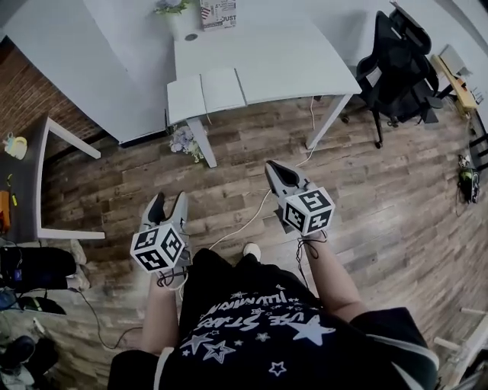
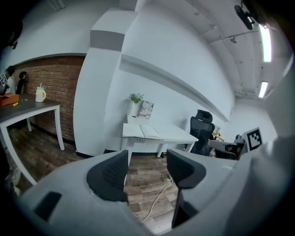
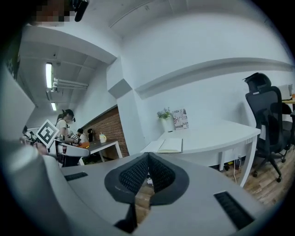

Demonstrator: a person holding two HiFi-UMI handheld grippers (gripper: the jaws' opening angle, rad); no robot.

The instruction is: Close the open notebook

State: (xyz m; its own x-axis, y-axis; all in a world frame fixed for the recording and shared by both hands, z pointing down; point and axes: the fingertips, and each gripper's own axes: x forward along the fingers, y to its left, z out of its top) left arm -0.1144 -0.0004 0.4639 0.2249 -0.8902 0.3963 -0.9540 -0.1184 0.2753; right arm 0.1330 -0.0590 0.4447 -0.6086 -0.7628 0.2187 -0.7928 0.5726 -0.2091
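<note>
The open notebook (image 1: 206, 93) lies flat with its pale pages up on the near left corner of a white table (image 1: 282, 57), well ahead of both grippers. It also shows in the left gripper view as the notebook (image 2: 142, 132) and in the right gripper view as the notebook (image 3: 169, 145). My left gripper (image 1: 169, 200) hangs over the wood floor, far short of the table; its jaws (image 2: 147, 159) stand open with nothing between them. My right gripper (image 1: 272, 169) is a little further forward, also over the floor. Its pads (image 3: 146, 161) meet at the tips and hold nothing.
A potted plant (image 1: 177, 11) and a printed card (image 1: 218, 12) stand at the table's back. A black office chair (image 1: 396, 61) is to the table's right. A white cable (image 1: 252, 217) runs across the floor. A grey table (image 1: 34, 179) stands at the left.
</note>
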